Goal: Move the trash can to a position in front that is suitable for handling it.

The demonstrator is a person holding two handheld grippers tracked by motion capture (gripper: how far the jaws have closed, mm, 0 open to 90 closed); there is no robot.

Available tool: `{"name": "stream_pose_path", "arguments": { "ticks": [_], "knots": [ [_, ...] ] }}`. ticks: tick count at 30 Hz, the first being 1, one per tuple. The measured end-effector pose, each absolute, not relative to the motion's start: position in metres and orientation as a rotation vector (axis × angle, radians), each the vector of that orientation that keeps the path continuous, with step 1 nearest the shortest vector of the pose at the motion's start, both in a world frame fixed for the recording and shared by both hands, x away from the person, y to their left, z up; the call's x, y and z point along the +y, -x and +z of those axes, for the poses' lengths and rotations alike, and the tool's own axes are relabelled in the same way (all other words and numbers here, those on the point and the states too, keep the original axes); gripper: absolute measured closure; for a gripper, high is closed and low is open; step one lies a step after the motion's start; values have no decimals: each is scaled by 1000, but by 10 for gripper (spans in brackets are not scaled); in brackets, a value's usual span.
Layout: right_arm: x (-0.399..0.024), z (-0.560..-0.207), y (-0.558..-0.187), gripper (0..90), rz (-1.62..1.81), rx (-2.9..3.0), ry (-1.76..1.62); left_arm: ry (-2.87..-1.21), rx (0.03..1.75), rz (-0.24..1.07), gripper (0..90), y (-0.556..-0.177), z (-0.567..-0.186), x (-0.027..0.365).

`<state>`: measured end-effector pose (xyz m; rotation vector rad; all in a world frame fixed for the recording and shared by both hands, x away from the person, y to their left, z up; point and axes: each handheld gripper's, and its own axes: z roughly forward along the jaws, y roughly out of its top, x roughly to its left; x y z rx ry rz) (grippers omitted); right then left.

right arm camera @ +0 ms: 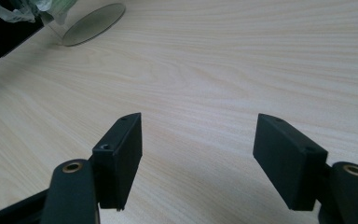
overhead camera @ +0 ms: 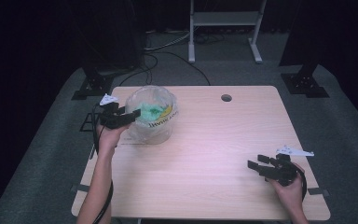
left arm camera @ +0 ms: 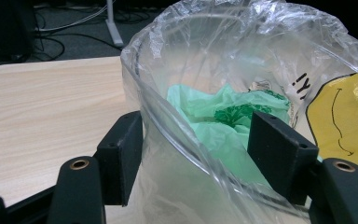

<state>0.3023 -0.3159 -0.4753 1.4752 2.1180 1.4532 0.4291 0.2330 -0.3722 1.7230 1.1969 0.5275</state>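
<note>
**Left gripper at the rim of a bag-lined clear container; right gripper idle**

The left gripper (left arm camera: 196, 154) has its jaws spread wide, straddling the near rim of the clear container (overhead camera: 151, 119): one jaw stands outside the wall, the other inside the opening. Neither pad can be seen pressing on the rim, so nothing is gripped yet. A clear plastic bag (left arm camera: 261, 32) lines the container, its edge folded over the rim; it carries a yellow printed face and black lettering on one side. Crumpled green plastic (left arm camera: 209, 116) lies inside, near the bottom. The container stands at the far left of the wooden table (overhead camera: 223, 140). The right gripper (overhead camera: 266, 166) rests low over the near right of the table, jaws apart and empty, well apart from the container. By judgement, the liner is seated and the contents are in; closing on the rim, and whatever handling follows, remains to be done.
</note>
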Motion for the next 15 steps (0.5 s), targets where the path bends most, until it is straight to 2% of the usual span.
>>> {"name": "stream_pose_path", "arguments": {
  "ticks": [15],
  "knots": [
    [-315,-476,-302,319,1451,2120,-1474,-1737,1139,457,354,-412,-374,221]
  ]
}}
